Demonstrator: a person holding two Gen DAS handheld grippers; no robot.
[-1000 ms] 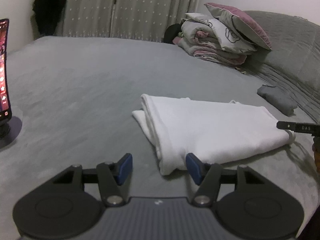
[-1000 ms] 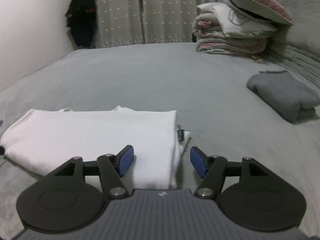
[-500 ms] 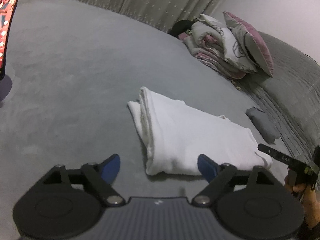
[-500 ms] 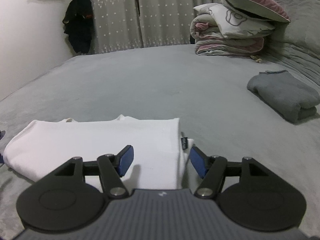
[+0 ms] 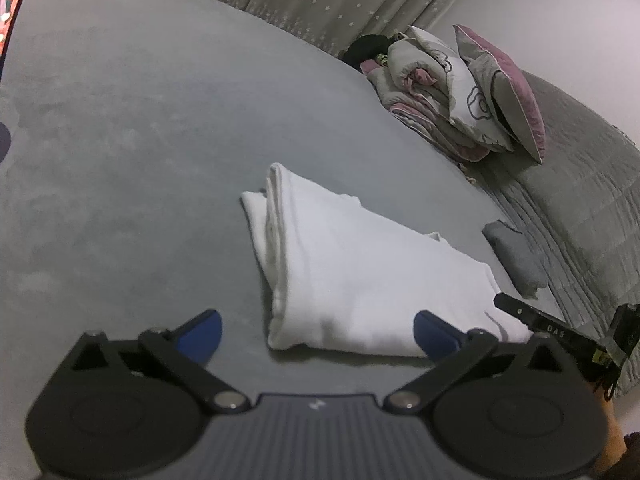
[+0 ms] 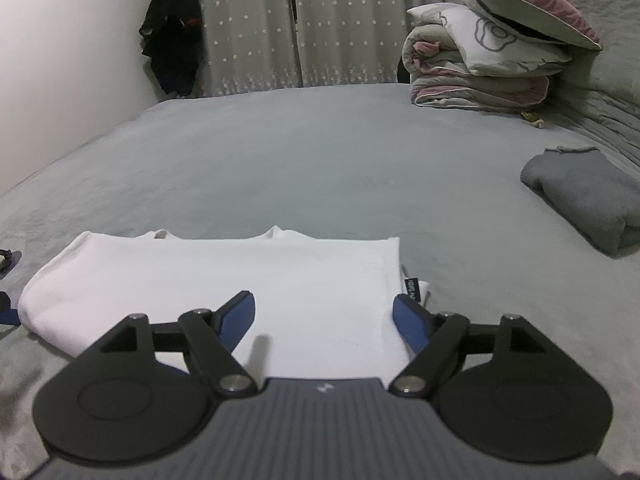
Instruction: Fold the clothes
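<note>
A phone screen point(image 5: 16, 0) edges the far left of the left wrist view. The left gripper point(image 5: 316, 334) hovers at the near left end of the folded white garment point(image 5: 360, 276), its jaws opening wide, pads clear of the cloth though the garment's corner sits between them. The garment lies flat on the grey bed point(image 6: 280, 160). At its right end the right gripper point(image 6: 324, 312) is opening too, astride the cloth's near edge without pressing it. Further right rests a folded grey garment point(image 6: 584, 196); stacked bedding point(image 6: 480, 68) sits far right.
</note>
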